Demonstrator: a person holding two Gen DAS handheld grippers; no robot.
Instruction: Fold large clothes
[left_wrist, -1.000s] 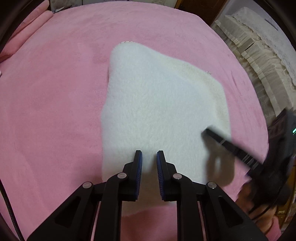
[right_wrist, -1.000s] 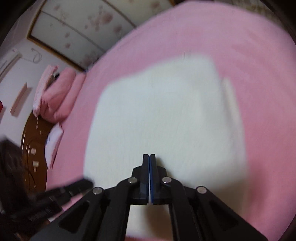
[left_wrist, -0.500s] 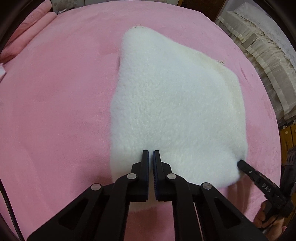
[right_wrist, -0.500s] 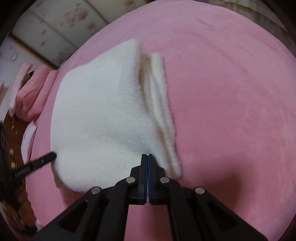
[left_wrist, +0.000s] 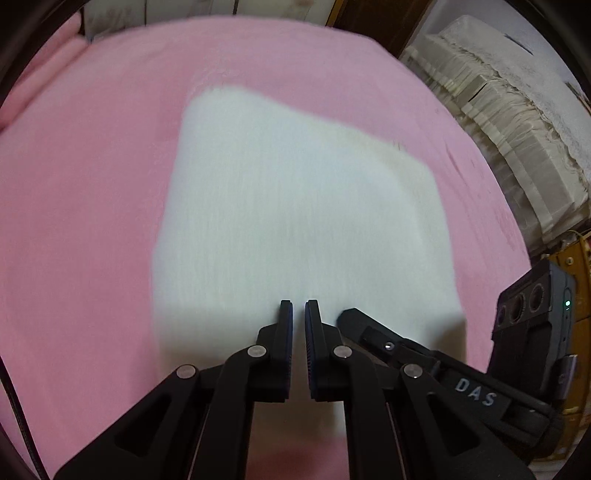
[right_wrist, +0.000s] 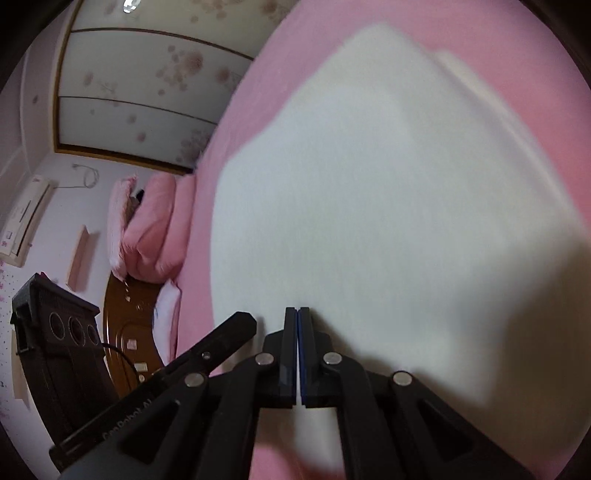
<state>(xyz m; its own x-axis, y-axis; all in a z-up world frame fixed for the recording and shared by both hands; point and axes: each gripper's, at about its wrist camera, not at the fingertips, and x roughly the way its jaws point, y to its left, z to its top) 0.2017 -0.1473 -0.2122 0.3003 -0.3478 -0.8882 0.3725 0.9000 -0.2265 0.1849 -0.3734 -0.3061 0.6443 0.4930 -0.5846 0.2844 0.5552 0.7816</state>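
From the left wrist, the left gripper (left_wrist: 298, 306), fingers nearly pressed together and pinching nothing visible, hangs over the folded white garment (left_wrist: 295, 206) on the pink bed (left_wrist: 81, 184), while from the right wrist the right gripper (right_wrist: 297, 312), fingers pressed together, points at that garment's near edge.

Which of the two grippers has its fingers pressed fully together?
The right gripper: no gap shows between its fingers. The left gripper shows a narrow slit, and both sit over the near edge of the white fleece garment.
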